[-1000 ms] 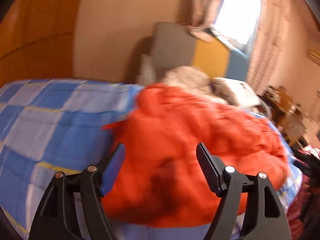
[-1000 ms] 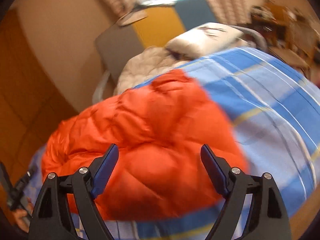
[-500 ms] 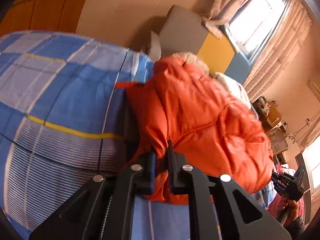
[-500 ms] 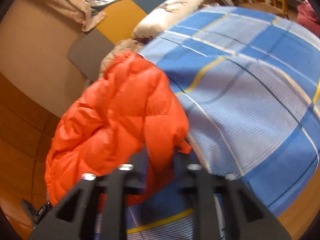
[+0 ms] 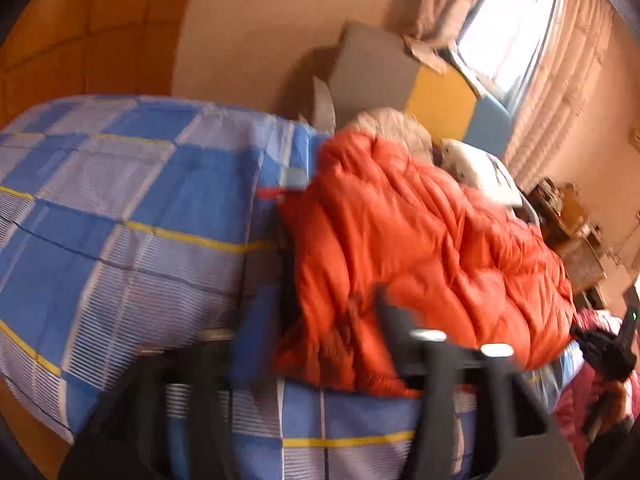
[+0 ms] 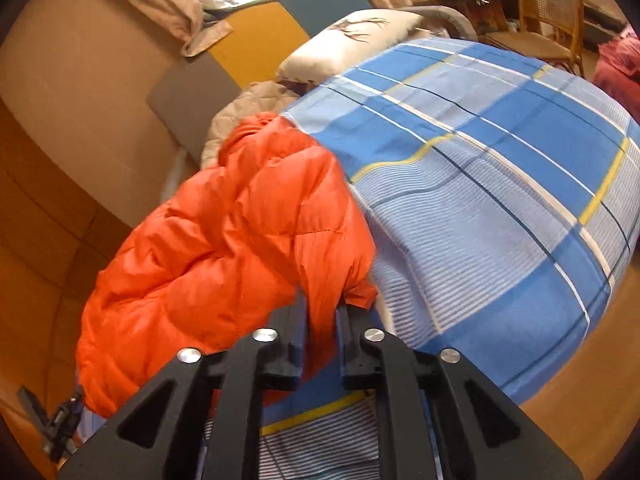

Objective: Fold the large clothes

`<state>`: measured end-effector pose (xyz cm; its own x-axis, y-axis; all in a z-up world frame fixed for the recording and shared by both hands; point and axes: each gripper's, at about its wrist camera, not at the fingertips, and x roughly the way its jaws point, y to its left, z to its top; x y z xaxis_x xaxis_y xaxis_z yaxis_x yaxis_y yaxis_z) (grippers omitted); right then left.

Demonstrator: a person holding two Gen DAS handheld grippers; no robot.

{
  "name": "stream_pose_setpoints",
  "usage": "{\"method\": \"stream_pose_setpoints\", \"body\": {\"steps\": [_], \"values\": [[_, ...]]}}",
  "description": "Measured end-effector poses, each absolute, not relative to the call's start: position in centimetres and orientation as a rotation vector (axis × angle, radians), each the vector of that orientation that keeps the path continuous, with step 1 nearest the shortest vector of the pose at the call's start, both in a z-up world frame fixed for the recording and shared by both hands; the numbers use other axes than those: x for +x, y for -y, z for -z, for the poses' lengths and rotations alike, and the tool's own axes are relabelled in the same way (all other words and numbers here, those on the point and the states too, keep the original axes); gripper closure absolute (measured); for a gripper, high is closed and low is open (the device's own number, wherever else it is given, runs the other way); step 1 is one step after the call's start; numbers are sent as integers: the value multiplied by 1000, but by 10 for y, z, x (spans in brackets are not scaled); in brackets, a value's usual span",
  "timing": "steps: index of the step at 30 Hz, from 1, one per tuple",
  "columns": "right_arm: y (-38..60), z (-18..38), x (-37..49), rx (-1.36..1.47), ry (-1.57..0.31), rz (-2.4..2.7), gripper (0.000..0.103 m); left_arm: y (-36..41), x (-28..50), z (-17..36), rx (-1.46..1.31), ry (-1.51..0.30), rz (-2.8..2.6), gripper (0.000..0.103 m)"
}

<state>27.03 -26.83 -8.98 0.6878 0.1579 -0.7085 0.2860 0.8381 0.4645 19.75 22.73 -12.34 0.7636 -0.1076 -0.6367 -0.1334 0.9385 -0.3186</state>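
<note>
Both claws sit at the near hem of the puffy orange quilted down jacket [image 6: 224, 248], which lies bunched on a bed under a blue, white and yellow checked bedsheet [image 6: 500, 184]. On the right gripper [image 6: 322, 336] the jaws have just been opening, yet they stand narrow with a fold of the jacket's edge between them, and the pads look to be pressing it. The left gripper [image 5: 308, 340] has also just been opening; it is blurred, its jaws stand fairly wide with the hem between them, and no pad appears to press the cloth.

The likely trouble is an uneven hold: if only the right side has the hem, a lift would drag the jacket askew and undo the fold. Slippery, springy padding could also slide out of a loosening pinch, or puff back open once laid.

Beyond the jacket lie a beige quilted blanket [image 6: 256, 100] and a white printed pillow [image 6: 352, 36] at the headboard, both close enough to be caught if the jacket is swung that way. A wicker chair [image 6: 552, 4] stands well apart.
</note>
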Motion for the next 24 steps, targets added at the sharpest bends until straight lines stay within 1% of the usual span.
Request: {"method": "stream_pose_setpoints", "body": {"steps": [1, 2, 3, 6, 10, 15, 19, 24], "values": [[269, 86, 268, 564, -810, 96, 66, -225, 197, 117, -355, -688, -16, 43], [268, 76, 264, 518, -772, 133, 46, -219, 198, 107, -322, -662, -24, 43], [267, 69, 261, 504, -742, 140, 38, -212, 199, 98, -292, -637, -22, 43], [251, 44, 262, 410, -684, 121, 38, -185, 211, 80, -250, -607, 45, 43], [207, 34, 276, 308, -681, 9, 38, -137, 235, 75, -178, -613, 121, 41], [174, 50, 289, 268, -741, -41, 38, -76, 269, 81, -135, -663, 181, 40], [166, 68, 293, 227, -780, -36, 38, -50, 283, 91, -99, -699, 200, 39], [171, 89, 297, 236, -814, -41, 38, -40, 295, 112, -85, -743, 191, 39]]}}
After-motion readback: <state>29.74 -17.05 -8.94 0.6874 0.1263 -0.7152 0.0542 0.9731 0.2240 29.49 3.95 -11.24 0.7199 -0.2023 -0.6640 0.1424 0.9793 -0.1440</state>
